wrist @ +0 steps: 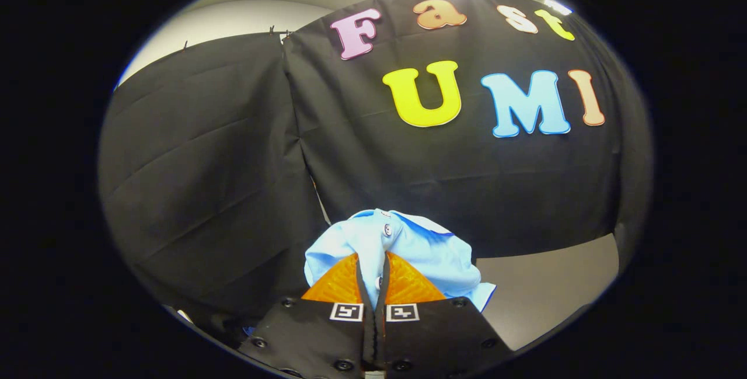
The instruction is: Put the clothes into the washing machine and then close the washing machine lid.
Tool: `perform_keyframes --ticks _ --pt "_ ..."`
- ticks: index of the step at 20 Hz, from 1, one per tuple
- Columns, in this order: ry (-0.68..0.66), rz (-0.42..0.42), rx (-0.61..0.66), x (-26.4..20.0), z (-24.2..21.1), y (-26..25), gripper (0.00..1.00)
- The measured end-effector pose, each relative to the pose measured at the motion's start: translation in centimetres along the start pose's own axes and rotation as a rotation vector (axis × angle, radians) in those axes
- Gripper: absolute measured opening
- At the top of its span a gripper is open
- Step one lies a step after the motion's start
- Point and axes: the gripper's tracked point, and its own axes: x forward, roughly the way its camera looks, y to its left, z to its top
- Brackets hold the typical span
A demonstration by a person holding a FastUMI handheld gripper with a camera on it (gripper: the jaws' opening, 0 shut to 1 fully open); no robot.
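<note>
The fisheye camera is riding on the hand-held gripper (373,274), looking forward along its two orange fingers (338,285), which are pinching a light blue garment (420,244) very close to the lens, and facing the booth's black cloth wall (233,163) beyond

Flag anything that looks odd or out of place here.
Nothing stands out. The gripper is shut on the light blue shirt, which bunches over the orange fingers, held up before the black cloth wall.
</note>
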Motion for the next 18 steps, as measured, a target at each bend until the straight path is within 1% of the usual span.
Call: perform_keyframes --ticks 8,18 --pt "0.048 0.069 0.012 4.3 -1.0 5.8 0.01" --pt "0.137 0.066 -0.029 9.1 -5.8 8.5 0.01"
